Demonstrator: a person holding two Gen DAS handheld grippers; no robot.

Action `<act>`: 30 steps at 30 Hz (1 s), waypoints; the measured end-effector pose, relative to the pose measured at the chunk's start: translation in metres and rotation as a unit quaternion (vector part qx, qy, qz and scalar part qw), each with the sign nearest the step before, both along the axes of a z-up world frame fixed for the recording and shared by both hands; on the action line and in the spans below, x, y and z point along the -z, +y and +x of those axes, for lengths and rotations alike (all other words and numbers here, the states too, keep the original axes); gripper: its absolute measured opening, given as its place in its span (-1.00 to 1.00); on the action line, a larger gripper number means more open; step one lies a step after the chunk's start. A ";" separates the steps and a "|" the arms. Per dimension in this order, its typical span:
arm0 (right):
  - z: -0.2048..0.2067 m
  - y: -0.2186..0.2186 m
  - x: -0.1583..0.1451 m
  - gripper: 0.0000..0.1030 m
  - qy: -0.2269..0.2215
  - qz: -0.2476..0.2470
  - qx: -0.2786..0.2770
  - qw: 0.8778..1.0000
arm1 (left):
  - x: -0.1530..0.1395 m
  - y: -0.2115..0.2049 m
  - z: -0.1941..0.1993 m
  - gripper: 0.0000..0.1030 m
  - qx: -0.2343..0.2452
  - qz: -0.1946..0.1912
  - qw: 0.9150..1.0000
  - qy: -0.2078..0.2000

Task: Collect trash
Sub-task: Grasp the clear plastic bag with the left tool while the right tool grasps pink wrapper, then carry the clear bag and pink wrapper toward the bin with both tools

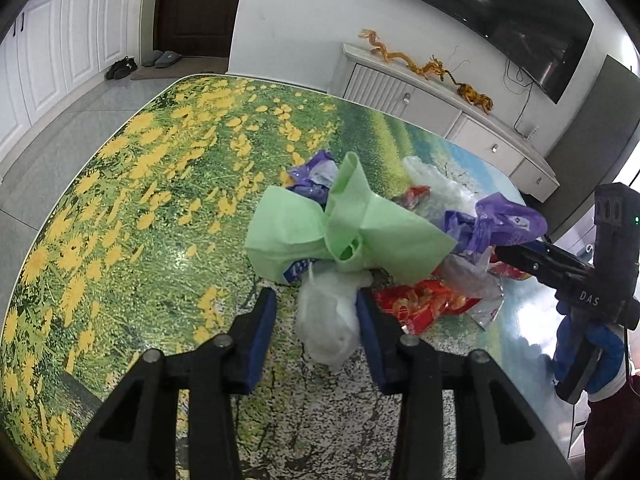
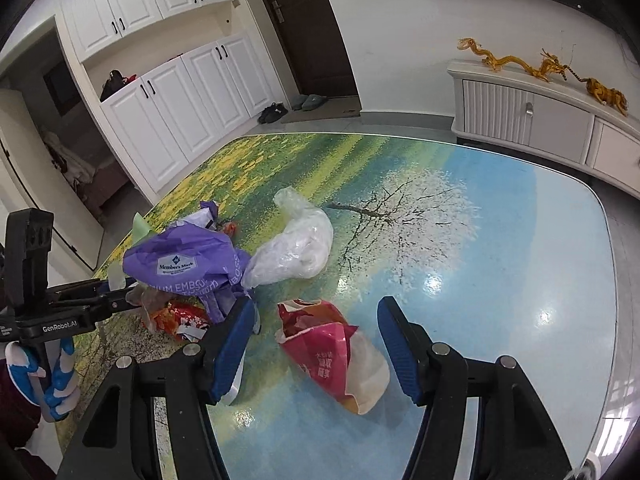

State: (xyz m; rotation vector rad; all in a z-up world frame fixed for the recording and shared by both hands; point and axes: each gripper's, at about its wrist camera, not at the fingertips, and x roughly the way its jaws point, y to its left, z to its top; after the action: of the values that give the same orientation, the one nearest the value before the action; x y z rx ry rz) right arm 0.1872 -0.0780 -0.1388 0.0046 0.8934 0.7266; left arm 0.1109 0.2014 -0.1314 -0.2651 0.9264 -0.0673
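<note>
A pile of trash lies on the printed table point(image 1: 140, 200). In the left wrist view a green bag point(image 1: 344, 232) tops the pile, with purple wrappers point(image 1: 500, 224), a red snack wrapper point(image 1: 424, 304) and a clear plastic bag point(image 1: 330, 320). My left gripper point(image 1: 316, 312) is open, its jaws either side of the clear bag. In the right wrist view my right gripper point(image 2: 316, 320) is open around a red and white snack bag point(image 2: 336, 352). A purple Member's Mark wrapper point(image 2: 188, 264) and a clear bag point(image 2: 296, 248) lie beyond. The left gripper also shows in the right wrist view at far left point(image 2: 120, 296).
A white TV cabinet point(image 2: 540, 120) with golden dragon figures point(image 2: 540, 64) stands beyond the table. White cupboards point(image 2: 180, 112), a dark door point(image 2: 312, 32) and shoes point(image 2: 272, 112) are at the back. The table's right edge point(image 2: 608, 280) is near the right gripper.
</note>
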 end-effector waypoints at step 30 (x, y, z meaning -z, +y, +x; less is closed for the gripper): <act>-0.111 -0.045 -0.017 -0.36 -0.013 -0.040 0.053 0.998 | -0.002 -0.014 -0.096 -0.53 0.063 -0.055 0.996 0.013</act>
State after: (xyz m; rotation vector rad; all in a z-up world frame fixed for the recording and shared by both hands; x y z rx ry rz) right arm 0.0764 -0.1228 -0.1220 -0.0287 0.8903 0.5902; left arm 0.0149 0.1874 -0.1290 -0.3092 0.9664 -0.2322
